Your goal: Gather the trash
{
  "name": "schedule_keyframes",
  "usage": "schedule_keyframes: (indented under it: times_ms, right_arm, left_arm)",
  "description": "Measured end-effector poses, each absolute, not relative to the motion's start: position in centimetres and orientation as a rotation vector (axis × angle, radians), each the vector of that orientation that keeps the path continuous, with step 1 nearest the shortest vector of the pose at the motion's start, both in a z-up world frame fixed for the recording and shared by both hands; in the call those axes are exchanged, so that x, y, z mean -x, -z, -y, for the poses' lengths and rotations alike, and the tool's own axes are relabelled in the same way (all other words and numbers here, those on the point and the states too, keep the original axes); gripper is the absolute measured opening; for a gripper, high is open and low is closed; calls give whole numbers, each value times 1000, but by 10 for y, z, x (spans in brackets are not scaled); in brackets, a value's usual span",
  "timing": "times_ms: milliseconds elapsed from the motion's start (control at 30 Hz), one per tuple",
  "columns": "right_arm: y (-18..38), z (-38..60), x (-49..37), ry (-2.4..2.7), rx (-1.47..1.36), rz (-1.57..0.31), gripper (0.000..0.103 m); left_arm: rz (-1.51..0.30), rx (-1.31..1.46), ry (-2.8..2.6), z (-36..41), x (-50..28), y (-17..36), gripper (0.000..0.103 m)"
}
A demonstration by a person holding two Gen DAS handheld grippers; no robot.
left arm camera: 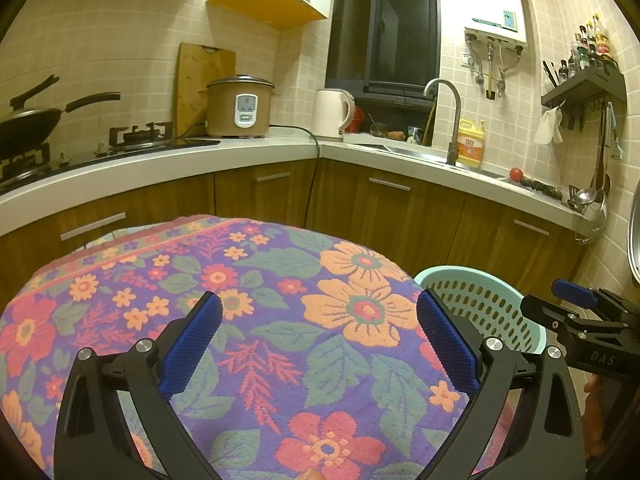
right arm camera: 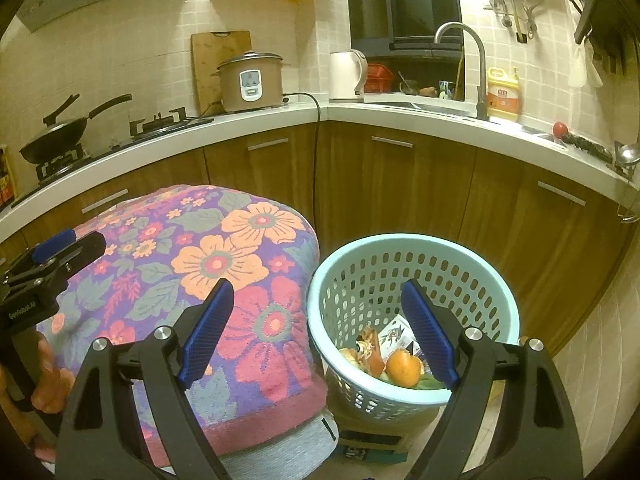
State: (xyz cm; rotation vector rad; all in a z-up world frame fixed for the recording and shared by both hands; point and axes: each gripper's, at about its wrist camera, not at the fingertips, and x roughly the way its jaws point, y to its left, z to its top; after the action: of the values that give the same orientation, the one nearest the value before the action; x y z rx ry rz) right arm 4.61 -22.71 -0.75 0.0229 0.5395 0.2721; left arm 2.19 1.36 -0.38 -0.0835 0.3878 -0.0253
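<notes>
Trash already sat in the basket (right arm camera: 416,264), nothing gripped

Left gripper (left arm camera: 320,340) is spread wide over the floral cloth (left arm camera: 240,280); right gripper (right arm camera: 318,332) is spread wide too, empty, above the orange peel (right arm camera: 404,366) and wrappers (right arm camera: 370,346) inside.

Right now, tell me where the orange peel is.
In the right wrist view the orange peel lies inside the light blue basket, low and right of the floral cloth, beside crumpled wrappers.
</notes>
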Motion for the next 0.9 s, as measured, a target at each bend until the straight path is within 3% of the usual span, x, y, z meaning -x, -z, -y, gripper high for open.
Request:
schedule_keyframes:
  times_ms: [900]
  right_arm:
    - [7,226,-44,-262,-22,-537,82]
  left_arm:
    - [-399,90,24,-16,-24,4,95]
